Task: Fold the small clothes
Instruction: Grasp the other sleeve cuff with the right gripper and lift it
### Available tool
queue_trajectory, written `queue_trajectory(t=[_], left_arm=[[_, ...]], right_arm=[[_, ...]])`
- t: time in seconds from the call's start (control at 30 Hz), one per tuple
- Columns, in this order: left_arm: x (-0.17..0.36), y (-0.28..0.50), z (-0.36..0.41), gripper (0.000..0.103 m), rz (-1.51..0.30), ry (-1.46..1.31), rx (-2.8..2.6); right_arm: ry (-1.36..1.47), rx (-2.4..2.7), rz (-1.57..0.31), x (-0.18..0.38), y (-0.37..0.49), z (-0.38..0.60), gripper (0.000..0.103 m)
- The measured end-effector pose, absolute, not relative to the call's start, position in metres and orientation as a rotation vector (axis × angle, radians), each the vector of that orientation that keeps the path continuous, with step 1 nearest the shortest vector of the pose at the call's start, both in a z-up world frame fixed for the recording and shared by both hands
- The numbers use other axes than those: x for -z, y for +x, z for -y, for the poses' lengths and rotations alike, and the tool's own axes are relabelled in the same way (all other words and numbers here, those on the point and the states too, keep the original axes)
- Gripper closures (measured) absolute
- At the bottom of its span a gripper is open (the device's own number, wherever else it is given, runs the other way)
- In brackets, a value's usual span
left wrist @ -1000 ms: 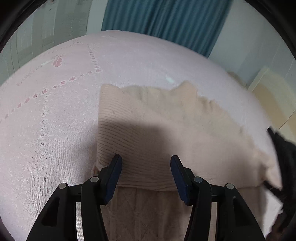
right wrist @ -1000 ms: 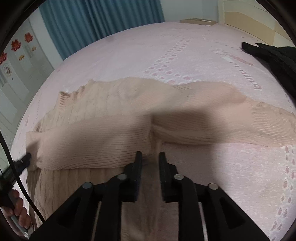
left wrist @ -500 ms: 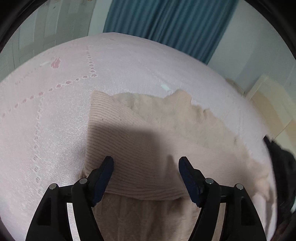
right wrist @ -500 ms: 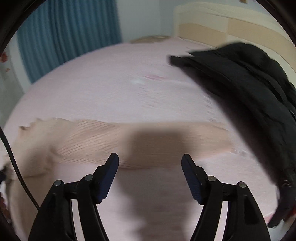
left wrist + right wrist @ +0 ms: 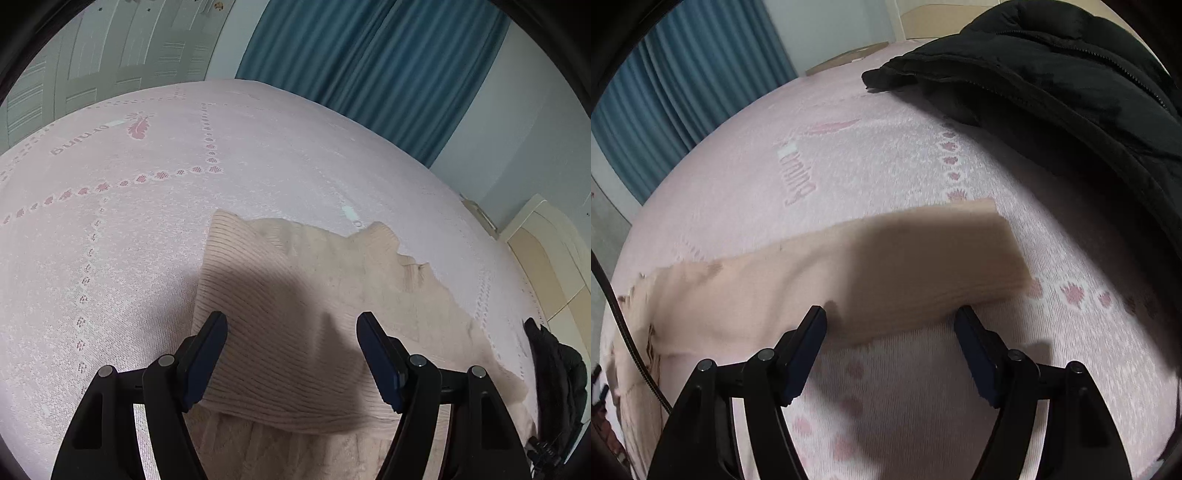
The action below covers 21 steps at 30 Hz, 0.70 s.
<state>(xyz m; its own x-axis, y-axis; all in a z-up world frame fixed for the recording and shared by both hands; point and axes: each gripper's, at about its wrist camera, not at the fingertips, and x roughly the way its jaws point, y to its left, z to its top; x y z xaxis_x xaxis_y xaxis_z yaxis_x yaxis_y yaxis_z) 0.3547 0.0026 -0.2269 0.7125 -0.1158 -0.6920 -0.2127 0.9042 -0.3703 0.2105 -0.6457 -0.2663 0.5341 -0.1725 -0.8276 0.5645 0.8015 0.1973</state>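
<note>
**One sleeve folded, one to go**

Pink patterned bedding covers the bed (image 5: 110, 258), blue curtains (image 5: 369, 74) behind. My beige knit sweater (image 5: 332, 280) lies flat on it; one ribbed sleeve (image 5: 266, 332) is already folded across the body. The other sleeve (image 5: 886, 266) stretches out sideways, unfolded, near a black jacket (image 5: 1071, 92). My left claw (image 5: 291, 350) hovers, jaws apart and empty, above the folded sleeve. My right claw (image 5: 890, 343), likewise spread, hangs just short of the outstretched sleeve's edge.
</note>
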Motion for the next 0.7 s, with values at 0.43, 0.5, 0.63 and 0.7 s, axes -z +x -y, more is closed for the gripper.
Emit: queue_trajectory(t=[0.43, 0.5, 0.63, 0.7], left_arm=[[0.208, 0.345, -0.008, 0.032, -0.737, -0.408, -0.059], [0.204, 0.340, -0.021, 0.032, -0.725, -0.427, -0.079], [0.201, 0.332, -0.051, 0.032, -0.723, -0.471, -0.119], [0.202, 0.328, -0.065, 0.032, -0.729, -0.478, -0.142]], right_arm=[[0.306, 0.562, -0.852, 0.233, 0.236, 0.633, 0.097], [0.257, 0.563, -0.815, 0.213, 0.238, 0.617, 0.097], [0.186, 0.522, -0.749, 0.173, 0.248, 0.575, 0.097], [0.150, 0.487, -0.719, 0.153, 0.258, 0.546, 0.097]])
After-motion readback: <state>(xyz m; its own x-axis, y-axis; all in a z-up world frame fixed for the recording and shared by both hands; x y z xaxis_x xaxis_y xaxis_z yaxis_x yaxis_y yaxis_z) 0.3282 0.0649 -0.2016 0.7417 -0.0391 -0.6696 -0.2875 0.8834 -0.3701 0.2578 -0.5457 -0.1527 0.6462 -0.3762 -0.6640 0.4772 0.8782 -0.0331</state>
